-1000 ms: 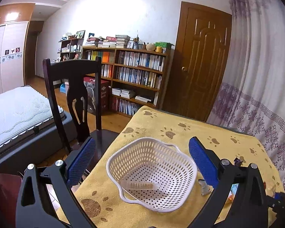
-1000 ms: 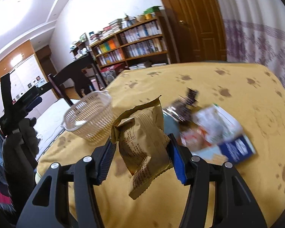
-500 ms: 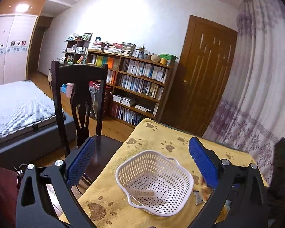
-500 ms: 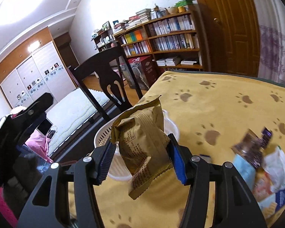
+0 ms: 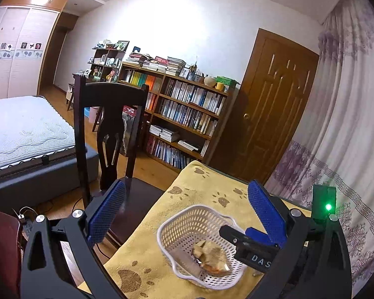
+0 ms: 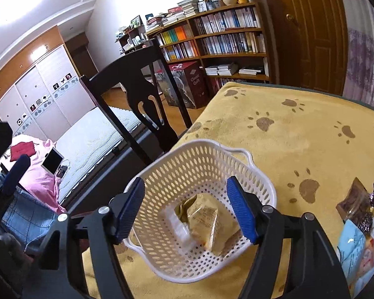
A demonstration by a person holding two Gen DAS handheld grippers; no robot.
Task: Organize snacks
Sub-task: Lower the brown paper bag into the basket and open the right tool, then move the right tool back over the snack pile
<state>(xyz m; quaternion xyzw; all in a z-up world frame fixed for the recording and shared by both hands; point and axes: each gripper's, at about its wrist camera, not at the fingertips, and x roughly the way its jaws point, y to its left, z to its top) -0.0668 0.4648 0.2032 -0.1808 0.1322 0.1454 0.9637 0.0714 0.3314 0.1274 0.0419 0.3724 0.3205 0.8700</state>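
A white perforated basket [image 6: 202, 147] [image 5: 162, 234] stands on the yellow paw-print cloth near the table's left edge. A gold snack packet [image 6: 204, 221] [image 5: 209, 254] lies inside it beside a clear wrapped item [image 6: 179, 226]. My right gripper [image 6: 187, 209] hovers open just above the basket's near rim, with nothing between its blue pads. In the left wrist view one of its fingers [image 5: 249, 239] reaches over the basket. My left gripper [image 5: 187, 211] is open and empty, held back and above the basket.
More snacks lie on the cloth to the right: a dark wrapped packet [image 6: 356, 206] and a light blue bag [image 6: 356, 249]. A dark wooden chair [image 5: 107, 134] stands against the table's left side. Beyond it are a bed [image 5: 25, 134] and bookshelves [image 5: 182, 114].
My right gripper carried the gold packet left over the basket and opened; the packet now lies in the basket. My left gripper drew back and higher.
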